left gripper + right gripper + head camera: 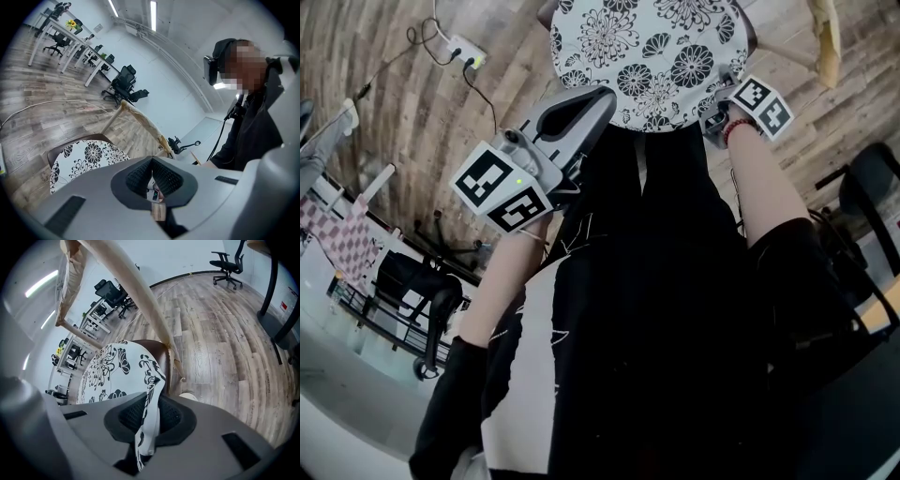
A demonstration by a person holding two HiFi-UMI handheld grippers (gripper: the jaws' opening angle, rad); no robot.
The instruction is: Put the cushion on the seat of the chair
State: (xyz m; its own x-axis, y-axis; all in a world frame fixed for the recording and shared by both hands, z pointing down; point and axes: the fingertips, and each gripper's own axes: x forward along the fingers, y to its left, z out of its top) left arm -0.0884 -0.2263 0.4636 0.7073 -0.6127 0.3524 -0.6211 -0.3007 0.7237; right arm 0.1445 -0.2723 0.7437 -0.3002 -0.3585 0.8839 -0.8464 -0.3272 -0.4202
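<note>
One cushion [642,56], apparently one chair [161,358], two claws [151,161] [151,399]

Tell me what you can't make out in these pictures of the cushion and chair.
Chair seat: head view, covered by the cushion; only a brown rim shows in the gripper views.
Cushion's far edge: head view, cut off by the top edge.
Right gripper: its tips, head view, hidden by the cushion's edge and its marker cube.

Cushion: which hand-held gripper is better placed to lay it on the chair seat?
Right, likely. The right hand-held gripper grips the cushion by its edge; the left hand-held gripper is shut and empty.
</note>
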